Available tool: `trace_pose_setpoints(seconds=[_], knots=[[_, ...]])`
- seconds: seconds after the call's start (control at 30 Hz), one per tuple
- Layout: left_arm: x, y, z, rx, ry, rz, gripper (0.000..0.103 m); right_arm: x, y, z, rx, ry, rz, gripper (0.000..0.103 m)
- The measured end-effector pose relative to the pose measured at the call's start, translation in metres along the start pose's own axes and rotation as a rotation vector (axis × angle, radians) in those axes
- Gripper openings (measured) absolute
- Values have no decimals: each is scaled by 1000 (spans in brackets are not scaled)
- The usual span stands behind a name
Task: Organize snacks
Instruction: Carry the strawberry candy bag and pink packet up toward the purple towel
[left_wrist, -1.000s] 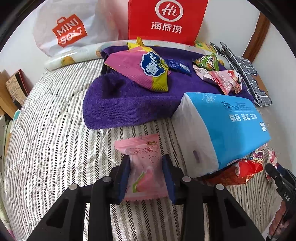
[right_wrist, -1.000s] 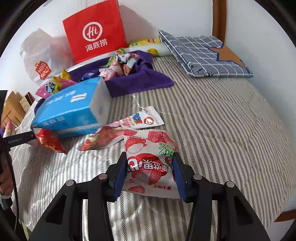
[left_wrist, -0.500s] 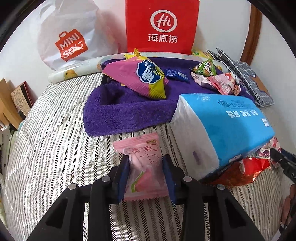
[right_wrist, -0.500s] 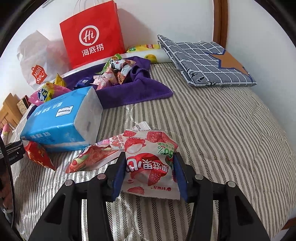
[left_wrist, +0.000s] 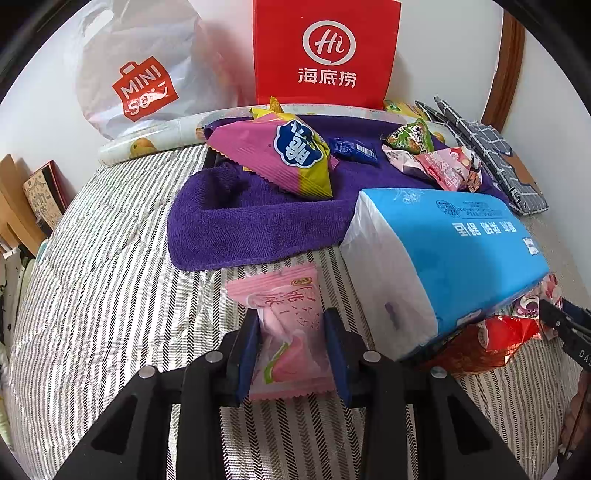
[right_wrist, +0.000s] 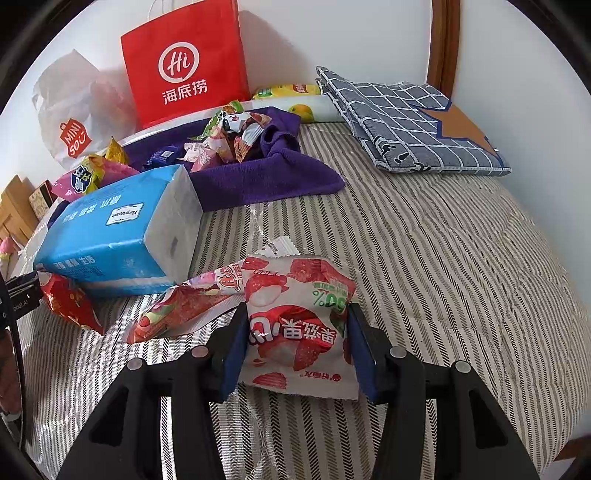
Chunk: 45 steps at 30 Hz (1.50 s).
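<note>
Pinching a pink snack packet (left_wrist: 288, 332) between its blue pads, the left gripper (left_wrist: 291, 350) holds it at the lower centre of the left wrist view, above the striped bed cover (left_wrist: 110, 277). The packet is pale pink with a gold emblem near its top edge, faint pink Chinese characters, and a peach-like picture low down; its crimped top stands free of the pads.

In the right wrist view the right gripper (right_wrist: 297, 347) is closed on a strawberry snack packet (right_wrist: 299, 325), white and red, printed with strawberries, white Chinese characters seen upside down and a green "%" figure at its upper right corner. Just left of it a long red-and-white wrapper (right_wrist: 184, 310) lies on the bed cover, touching the held packet.

A blue-and-white tissue pack (left_wrist: 443, 258) with white Chinese lettering lies at the right of the left view, partly on a red foil packet (left_wrist: 491, 339). Behind, in the upper middle, a purple towel (left_wrist: 240, 221) carries a pink-and-yellow bag (left_wrist: 291, 155) with a blue-and-white logo, a small dark blue packet (left_wrist: 352, 149) and a heap of small wrappers (left_wrist: 432, 158). Against the wall stand a red paper bag (left_wrist: 325, 51) marked "Hi" above three Chinese characters, and a white plastic bag (left_wrist: 144, 74) reading "MINISO".

The right half of the right view is bare striped cover up to a folded checked cloth (right_wrist: 406, 122) at the upper right.
</note>
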<state>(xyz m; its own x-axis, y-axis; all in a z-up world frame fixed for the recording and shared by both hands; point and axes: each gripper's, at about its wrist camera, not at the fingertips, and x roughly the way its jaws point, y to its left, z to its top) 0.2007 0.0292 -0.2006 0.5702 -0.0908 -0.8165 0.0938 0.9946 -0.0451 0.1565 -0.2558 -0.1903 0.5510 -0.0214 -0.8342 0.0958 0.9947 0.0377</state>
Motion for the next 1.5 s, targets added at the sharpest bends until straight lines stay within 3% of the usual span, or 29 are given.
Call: trace_pose_setpoints(seconds=[0.43,0.63,0.97,1.5], knots=[[-26,12,-9,-49,31,-74,29,-16,-9,-7,60,-12,27,48],[-54,12,-5,-41,-6,-86,29,-45,-1,1,48,-63,33,48],[-102,5,8,-53,-61,-174,29,-97,23,28,-15,-172,87,48],[-137,-11,35,-18,-132,-175,29,-126,68,65,-70,-234,139,48]])
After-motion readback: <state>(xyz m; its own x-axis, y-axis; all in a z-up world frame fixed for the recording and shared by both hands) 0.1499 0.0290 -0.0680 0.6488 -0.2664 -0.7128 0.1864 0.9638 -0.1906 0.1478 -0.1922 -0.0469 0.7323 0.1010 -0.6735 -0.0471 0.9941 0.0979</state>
